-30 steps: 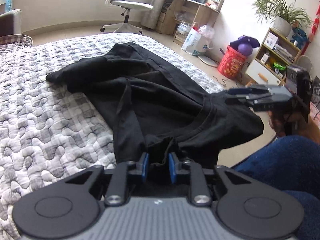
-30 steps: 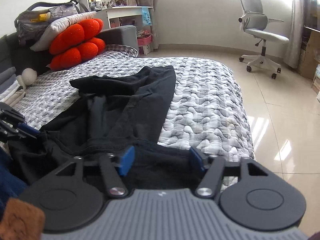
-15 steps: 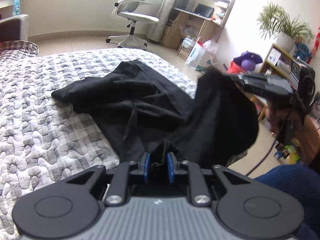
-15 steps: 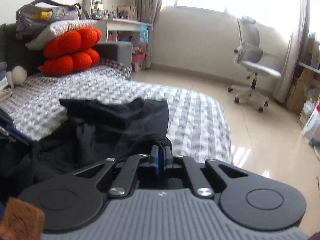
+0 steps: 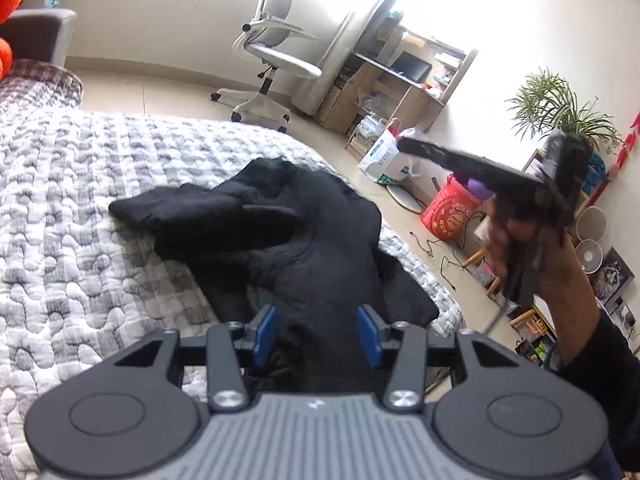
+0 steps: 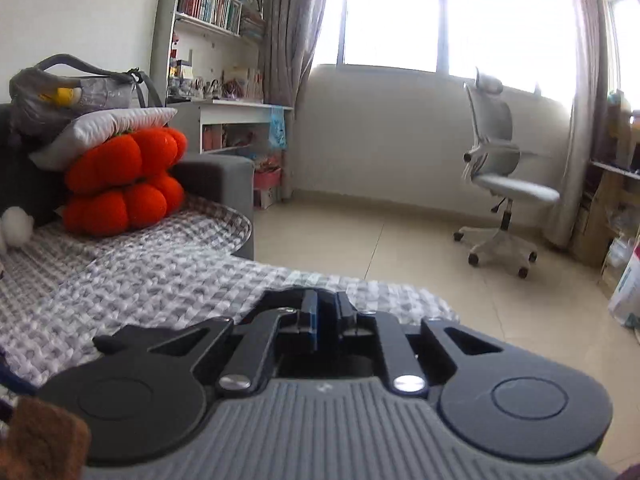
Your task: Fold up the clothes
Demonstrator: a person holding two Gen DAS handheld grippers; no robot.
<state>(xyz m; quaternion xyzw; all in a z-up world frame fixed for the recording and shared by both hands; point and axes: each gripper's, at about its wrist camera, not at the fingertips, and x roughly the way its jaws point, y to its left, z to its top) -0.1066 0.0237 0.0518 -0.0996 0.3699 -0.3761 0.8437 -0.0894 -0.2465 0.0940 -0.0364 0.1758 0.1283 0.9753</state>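
Observation:
A black garment (image 5: 288, 236) lies bunched on the grey quilted bed (image 5: 72, 208), its near part draped off the bed's right edge. My left gripper (image 5: 316, 332) is open, its blue pads on either side of the near cloth without pinching it. My right gripper (image 6: 326, 314) is shut and raised above the bed, with nothing visible between its pads; it also shows in the left wrist view (image 5: 472, 164), lifted at the right, clear of the garment. The garment is out of sight in the right wrist view.
A white office chair (image 5: 276, 52) stands on the tiled floor beyond the bed. A desk (image 5: 404, 84), a red bucket (image 5: 452, 212), a plant (image 5: 560, 108) and shelves stand at the right. Orange cushions (image 6: 124, 180) and a grey bag (image 6: 68, 92) sit at the bed's head.
My left gripper has opened and let go of the garment. My right gripper has let go of the cloth, stayed shut and risen. The lifted cloth has dropped into a heap on the bed.

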